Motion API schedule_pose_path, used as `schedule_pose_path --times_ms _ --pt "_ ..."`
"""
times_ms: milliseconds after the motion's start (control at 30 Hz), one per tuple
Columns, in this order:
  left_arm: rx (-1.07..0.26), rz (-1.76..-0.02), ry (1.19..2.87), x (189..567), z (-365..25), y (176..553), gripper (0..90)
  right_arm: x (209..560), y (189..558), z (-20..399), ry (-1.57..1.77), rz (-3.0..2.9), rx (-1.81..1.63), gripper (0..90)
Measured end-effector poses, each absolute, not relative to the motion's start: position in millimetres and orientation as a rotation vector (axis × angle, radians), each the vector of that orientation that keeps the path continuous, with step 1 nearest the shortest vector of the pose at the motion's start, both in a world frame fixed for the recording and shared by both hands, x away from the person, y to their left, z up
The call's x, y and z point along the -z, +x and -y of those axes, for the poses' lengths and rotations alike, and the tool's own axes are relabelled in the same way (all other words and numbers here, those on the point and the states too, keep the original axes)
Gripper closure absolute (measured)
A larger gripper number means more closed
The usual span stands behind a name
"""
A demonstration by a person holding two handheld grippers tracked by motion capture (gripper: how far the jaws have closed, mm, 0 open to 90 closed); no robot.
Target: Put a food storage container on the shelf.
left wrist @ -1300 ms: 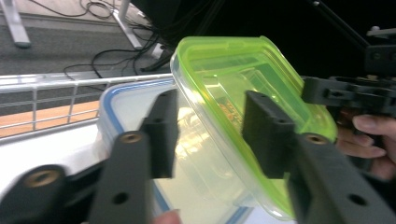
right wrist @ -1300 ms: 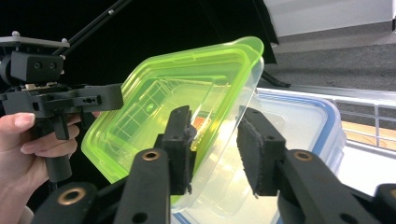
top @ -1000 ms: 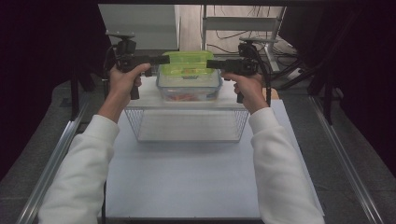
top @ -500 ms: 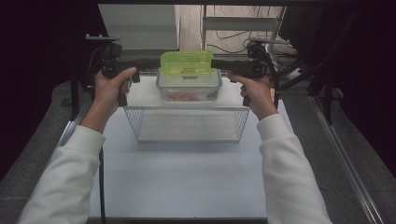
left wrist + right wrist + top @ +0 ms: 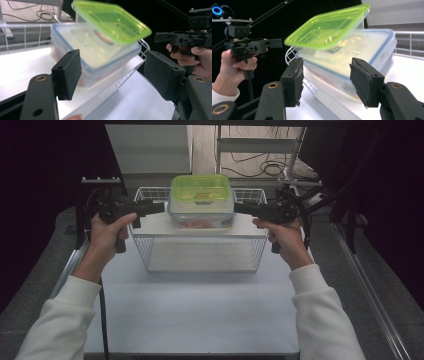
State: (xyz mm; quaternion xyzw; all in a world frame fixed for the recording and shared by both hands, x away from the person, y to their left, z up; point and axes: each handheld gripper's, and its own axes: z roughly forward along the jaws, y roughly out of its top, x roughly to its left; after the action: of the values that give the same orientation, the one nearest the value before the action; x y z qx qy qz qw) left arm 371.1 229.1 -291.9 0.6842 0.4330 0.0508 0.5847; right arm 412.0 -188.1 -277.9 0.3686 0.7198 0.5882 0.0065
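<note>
Two stacked food boxes sit on the white top of a wire rack (image 5: 200,251) at the far end of the table: a clear container with a blue-rimmed lid (image 5: 201,215) below, and a container with a green lid (image 5: 201,188) resting on it, tilted a little in both gripper views. A second ago both grippers were pressed in against the sides of the stack, their tips at the boxes; now each has drawn back sideways and stands clear of them, with a gap showing between tip and box on either side in the high view. The left gripper (image 5: 159,207) points in level from the left of the stack, held in the person's left hand (image 5: 106,236), and its jaws are parted with nothing between the pads; in the left gripper view the blue-rimmed box lies beyond the pads (image 5: 67,72), not touched. The right gripper (image 5: 239,209) points in from the right, held by the right hand (image 5: 284,236); its jaws have just been opening and now stand apart, holding nothing, with the boxes seen past its pads (image 5: 293,83) in the right gripper view. The stack itself sits in the same spot on the rack as before. Both white sleeves have spread outward with the hands.
</note>
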Motion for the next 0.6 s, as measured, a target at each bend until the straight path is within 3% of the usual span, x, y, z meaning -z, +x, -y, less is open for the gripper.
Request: schedule_pose_path --times_ms 300,600 --pt "-0.079 -1.000 1.635 329.2 -232.5 337.4 29.7 312.3 380.9 208.3 1.087 -2.293 -1.836 43.7" --pt "-0.035 -0.974 1.704 382.8 -222.3 297.5 29.0 369.9 345.0 219.8 1.067 -2.343 -1.845 43.3"
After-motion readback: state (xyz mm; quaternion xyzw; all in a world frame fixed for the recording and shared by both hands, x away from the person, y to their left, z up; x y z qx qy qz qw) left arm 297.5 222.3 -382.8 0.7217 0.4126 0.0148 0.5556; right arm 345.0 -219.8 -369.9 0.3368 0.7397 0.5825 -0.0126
